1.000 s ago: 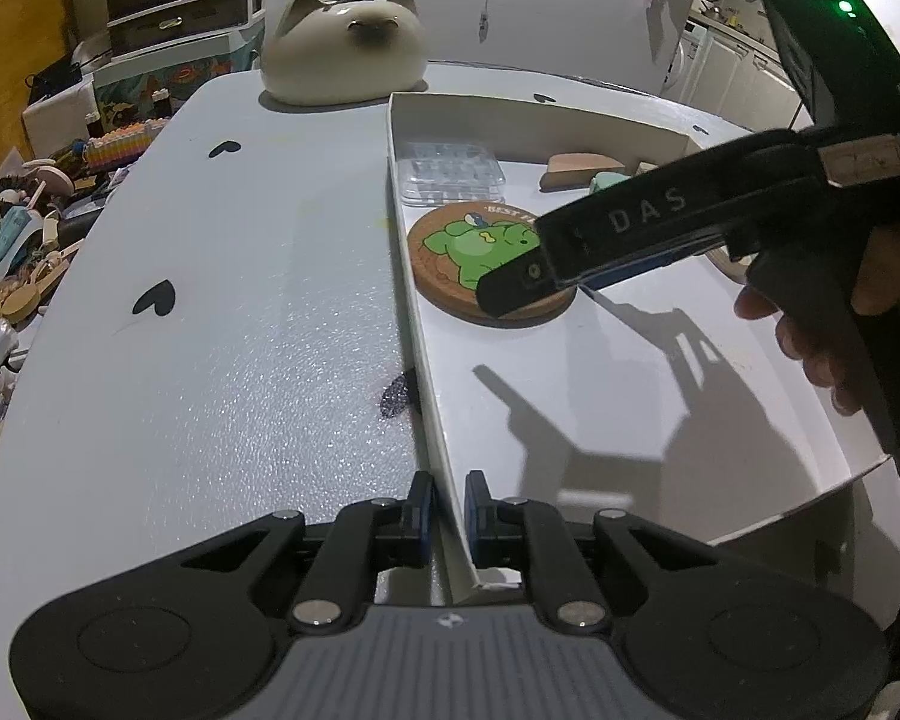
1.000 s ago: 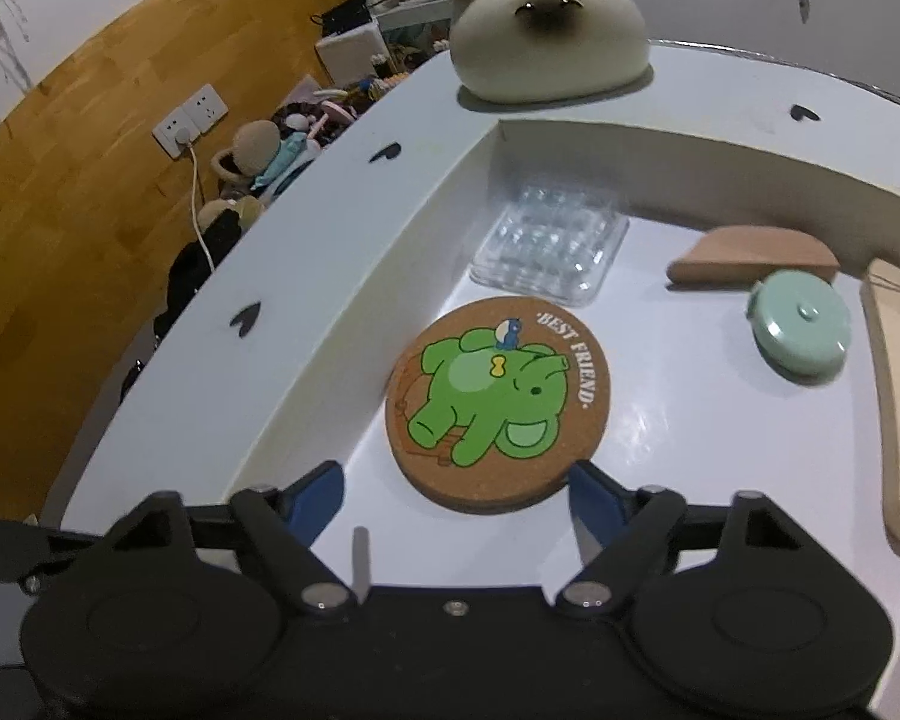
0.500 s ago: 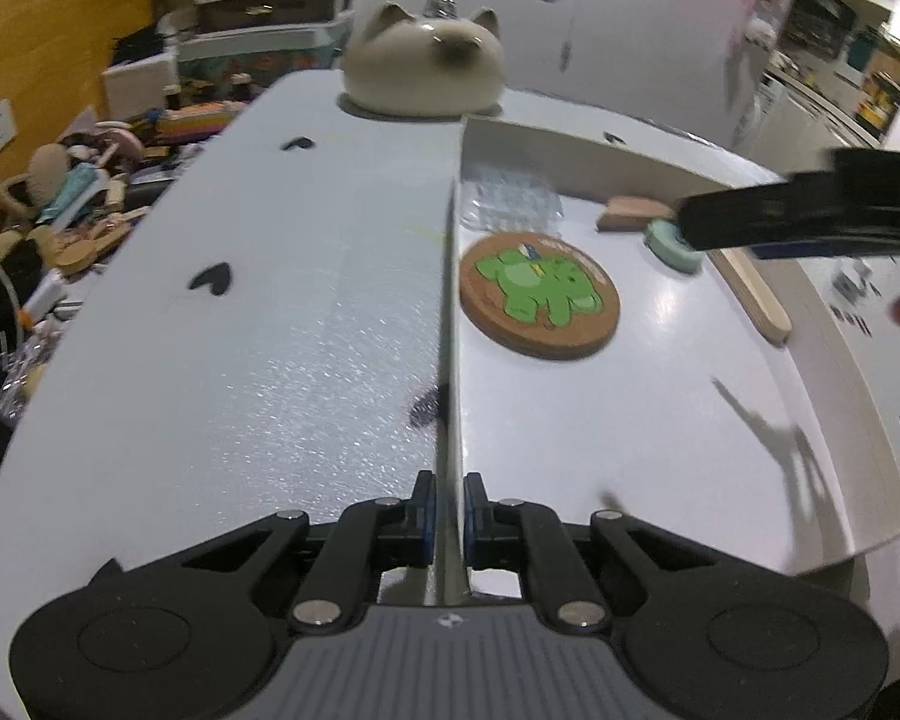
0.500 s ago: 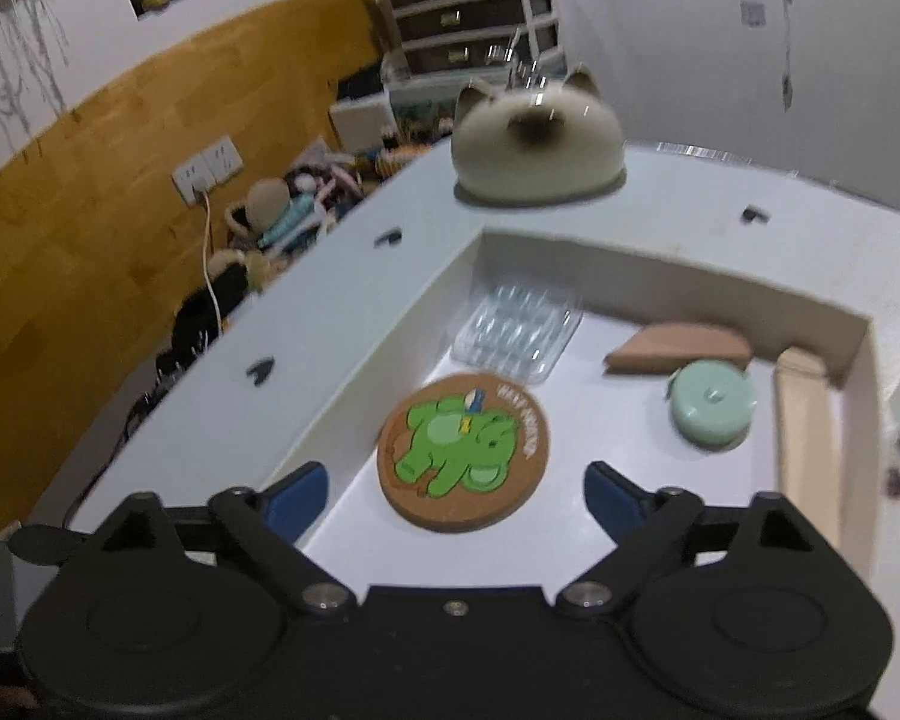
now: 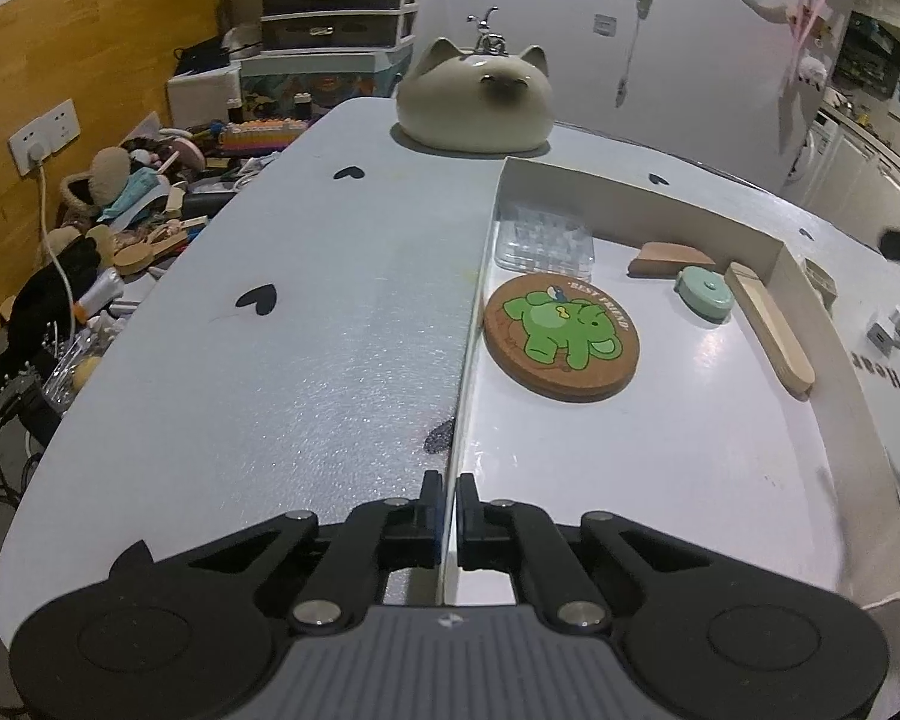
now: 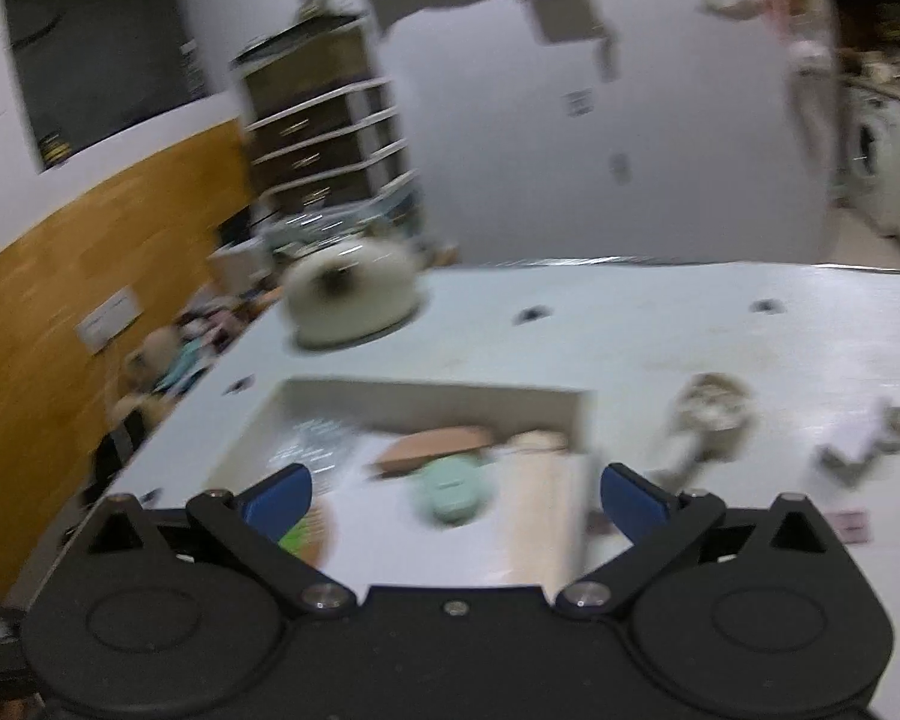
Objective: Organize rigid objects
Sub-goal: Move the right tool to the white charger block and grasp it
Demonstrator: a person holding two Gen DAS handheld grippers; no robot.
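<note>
The left gripper (image 5: pixel 447 525) was clamped on the shallow white cardboard tray's (image 5: pixel 459 396) thin, bendable wall at 6 o'clock; the right gripper (image 6: pixel 453 495), jaws just opening, held nothing above the stiff, light round cork coaster (image 5: pixel 561 336).

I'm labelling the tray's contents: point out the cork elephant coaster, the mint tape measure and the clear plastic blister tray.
cork elephant coaster (image 5: pixel 561 337), left wrist view, on the green elephant.
mint tape measure (image 5: pixel 703 293), left wrist view, top face.
clear plastic blister tray (image 5: pixel 543 237), left wrist view, centre of its pockets.
</note>
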